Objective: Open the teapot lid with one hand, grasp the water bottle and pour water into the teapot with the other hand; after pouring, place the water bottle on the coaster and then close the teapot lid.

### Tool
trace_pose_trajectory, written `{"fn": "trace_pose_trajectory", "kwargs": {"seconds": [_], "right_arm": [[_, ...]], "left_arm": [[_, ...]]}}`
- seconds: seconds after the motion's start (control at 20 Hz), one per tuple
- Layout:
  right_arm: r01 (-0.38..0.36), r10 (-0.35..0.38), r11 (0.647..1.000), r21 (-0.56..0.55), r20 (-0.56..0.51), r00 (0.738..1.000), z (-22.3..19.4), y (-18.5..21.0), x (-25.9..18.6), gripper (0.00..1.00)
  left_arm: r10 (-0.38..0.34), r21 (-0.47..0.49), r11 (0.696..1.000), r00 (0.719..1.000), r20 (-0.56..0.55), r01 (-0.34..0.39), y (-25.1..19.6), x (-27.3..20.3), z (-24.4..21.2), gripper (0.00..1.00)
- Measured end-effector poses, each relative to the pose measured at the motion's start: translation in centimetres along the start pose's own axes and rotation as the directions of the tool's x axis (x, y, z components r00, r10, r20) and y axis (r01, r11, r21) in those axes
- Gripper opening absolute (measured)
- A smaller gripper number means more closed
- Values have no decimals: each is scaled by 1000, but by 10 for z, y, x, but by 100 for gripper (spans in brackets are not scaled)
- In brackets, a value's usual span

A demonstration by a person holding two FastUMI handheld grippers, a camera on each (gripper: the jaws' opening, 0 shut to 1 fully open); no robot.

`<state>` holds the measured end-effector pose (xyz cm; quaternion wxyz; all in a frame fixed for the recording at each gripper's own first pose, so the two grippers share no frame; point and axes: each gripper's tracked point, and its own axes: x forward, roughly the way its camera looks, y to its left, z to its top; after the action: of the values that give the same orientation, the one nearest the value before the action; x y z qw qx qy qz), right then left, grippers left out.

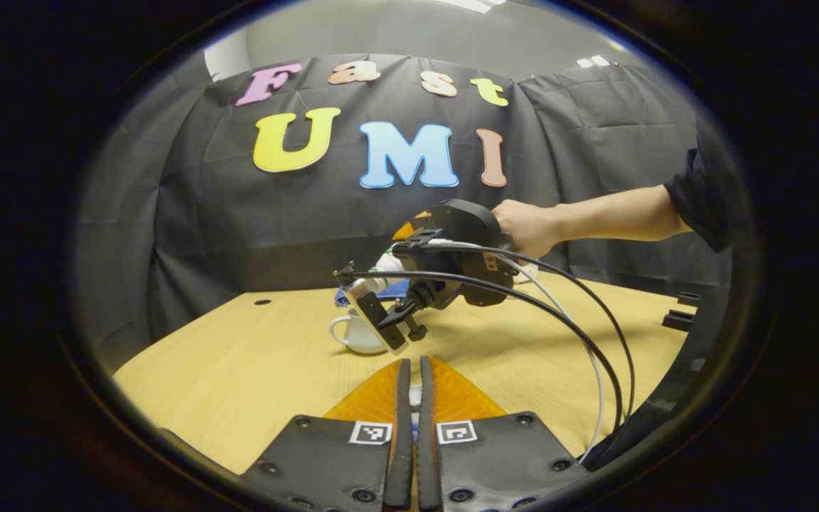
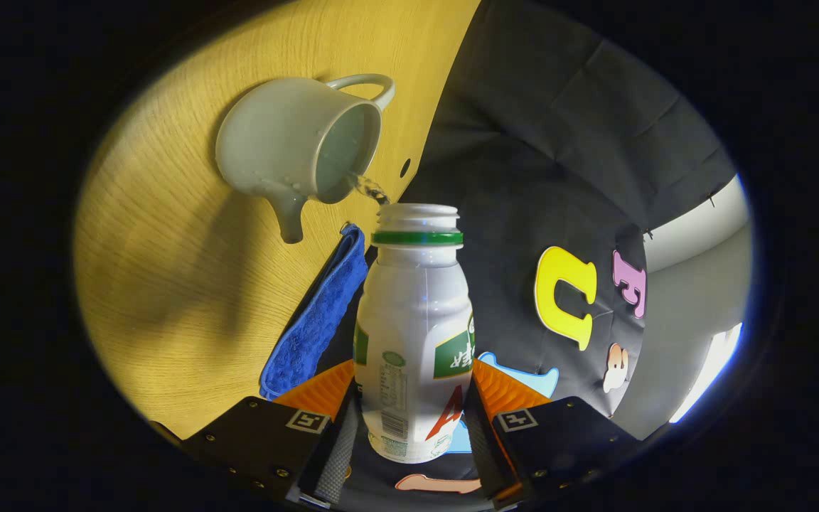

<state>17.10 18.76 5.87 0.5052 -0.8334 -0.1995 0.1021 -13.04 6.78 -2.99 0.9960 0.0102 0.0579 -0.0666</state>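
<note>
In the right gripper view my right gripper [image 2: 413, 387] is shut on the white water bottle [image 2: 413, 320], which has a green neck ring and no cap. The bottle is tipped over, and a thin stream of water [image 2: 370, 188] runs from its mouth into the open white teapot [image 2: 296, 142]. A blue cloth coaster [image 2: 317, 313] lies beside the teapot. In the left gripper view the right gripper [image 1: 381, 284], held by a hand [image 1: 530, 227], hangs over the teapot [image 1: 356, 334]. My left gripper [image 1: 413, 364] is held back from the teapot, its jaws pressed on a small pale piece, the teapot lid [image 1: 415, 395].
The wooden table [image 1: 239, 370] has a small round hole [image 1: 262, 302] at the back left. Black blocks [image 1: 680, 316] sit at its right edge. Cables [image 1: 594, 334] trail from the right gripper across the table's right half.
</note>
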Motion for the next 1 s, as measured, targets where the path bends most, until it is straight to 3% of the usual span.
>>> {"fn": "trace_pose_trajectory", "kwargs": {"seconds": [0.6,1.0], "right_arm": [[66,-61,990,-121,40,997,6,-24,6,70],[67,-60,987,-148,55,997,14,-19,7,70]], "left_arm": [[0,11,1000,1000,1,0,-1,0,2,13],[14,9,1000,1000,0,-14,5,-4,2,13]]}}
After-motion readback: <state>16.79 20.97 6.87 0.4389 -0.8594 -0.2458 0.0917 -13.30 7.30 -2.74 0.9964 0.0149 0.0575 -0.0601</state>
